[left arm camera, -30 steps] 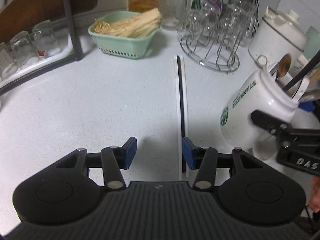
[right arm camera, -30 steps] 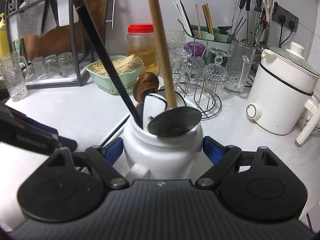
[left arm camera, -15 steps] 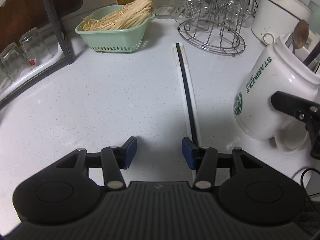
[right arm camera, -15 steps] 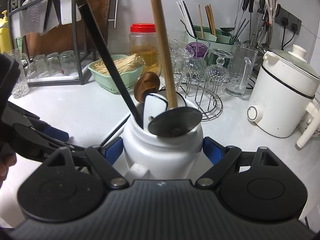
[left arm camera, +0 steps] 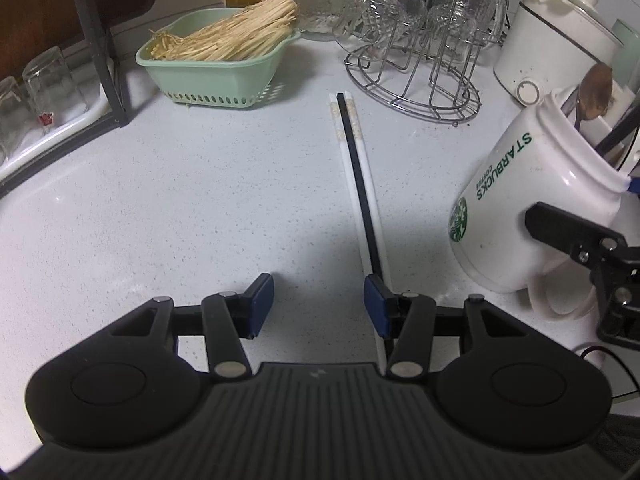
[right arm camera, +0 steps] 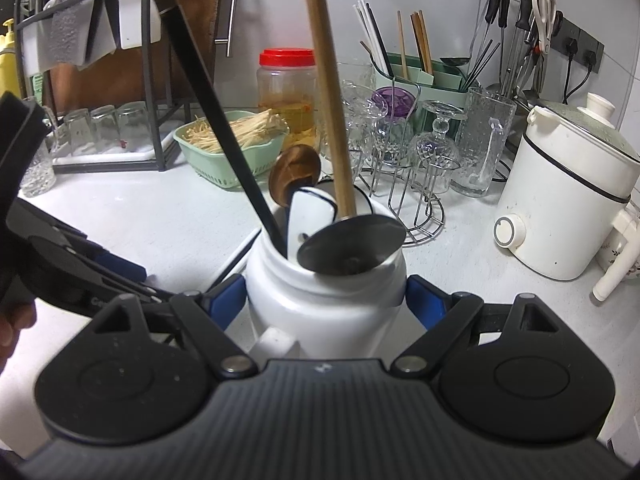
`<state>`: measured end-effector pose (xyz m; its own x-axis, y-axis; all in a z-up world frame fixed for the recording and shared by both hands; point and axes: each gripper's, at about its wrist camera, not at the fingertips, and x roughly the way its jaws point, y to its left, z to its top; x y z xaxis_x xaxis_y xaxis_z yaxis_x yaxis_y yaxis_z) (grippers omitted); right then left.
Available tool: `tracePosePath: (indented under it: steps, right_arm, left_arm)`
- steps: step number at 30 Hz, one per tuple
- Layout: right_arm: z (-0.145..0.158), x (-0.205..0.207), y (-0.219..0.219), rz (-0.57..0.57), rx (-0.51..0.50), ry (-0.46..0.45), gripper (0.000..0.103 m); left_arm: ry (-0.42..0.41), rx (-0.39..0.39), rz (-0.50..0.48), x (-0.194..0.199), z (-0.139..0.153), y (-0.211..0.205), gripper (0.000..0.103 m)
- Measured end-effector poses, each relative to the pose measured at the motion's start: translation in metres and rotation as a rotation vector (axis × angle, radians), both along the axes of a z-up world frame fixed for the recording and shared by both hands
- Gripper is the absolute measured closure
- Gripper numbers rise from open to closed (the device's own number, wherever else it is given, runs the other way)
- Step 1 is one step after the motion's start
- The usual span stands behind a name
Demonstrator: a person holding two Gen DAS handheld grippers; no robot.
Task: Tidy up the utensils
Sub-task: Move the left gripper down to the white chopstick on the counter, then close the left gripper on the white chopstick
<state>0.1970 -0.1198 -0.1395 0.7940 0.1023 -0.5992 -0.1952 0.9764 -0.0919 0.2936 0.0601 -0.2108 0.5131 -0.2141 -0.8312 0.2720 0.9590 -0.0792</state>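
Open countertop (left arm camera: 200, 200) ahead and left of left gripper (left arm camera: 319, 306), nothing in the way up to green basket (left arm camera: 216, 76) and dish rack post (left arm camera: 100, 40). Chopsticks (left arm camera: 360, 184) lie just right of centre, running under its right finger. Mug (left arm camera: 532, 208) blocks the right side; wire glass stand (left arm camera: 416, 84) blocks far right.

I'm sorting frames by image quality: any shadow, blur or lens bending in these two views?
Left wrist view: the left claw casts a soft shadow on the counter around the chopsticks; fisheye curves the counter edge. Right wrist view: the wooden handle and black handle in the mug blur toward the top; wall tiles bow.
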Motion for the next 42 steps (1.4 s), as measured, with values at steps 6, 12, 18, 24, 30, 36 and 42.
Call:
tracePosePath:
  steps: [6, 12, 18, 24, 30, 36, 42]
  right_arm:
    - [0.0, 0.001, 0.0, 0.002, -0.001, 0.001, 0.014]
    - [0.001, 0.002, -0.001, 0.007, -0.002, 0.002, 0.014]
    - [0.0, 0.002, -0.001, 0.01, -0.002, 0.001, 0.014]
    - [0.0, 0.003, -0.001, 0.014, -0.004, 0.0, 0.014]
    - [0.0, 0.003, -0.001, 0.01, -0.003, -0.001, 0.014]
    - [-0.001, 0.002, 0.0, 0.004, -0.001, -0.003, 0.014]
    - [0.001, 0.004, 0.001, -0.008, -0.004, 0.013, 0.014]
  left_arm:
    - [-0.01, 0.01, 0.0, -0.001, -0.001, -0.002, 0.046]
    - [0.005, 0.012, -0.001, 0.002, 0.0, -0.004, 0.046]
    - [-0.011, 0.028, -0.018, 0.002, 0.0, -0.011, 0.046]
    - [0.0, 0.036, -0.001, 0.005, 0.0, -0.013, 0.047]
    - [0.001, 0.043, 0.028, 0.007, 0.0, -0.007, 0.061]
    - [-0.019, 0.082, -0.001, 0.003, 0.0, -0.012, 0.091]
    - [0.008, 0.045, 0.002, -0.002, 0.0, -0.008, 0.098]
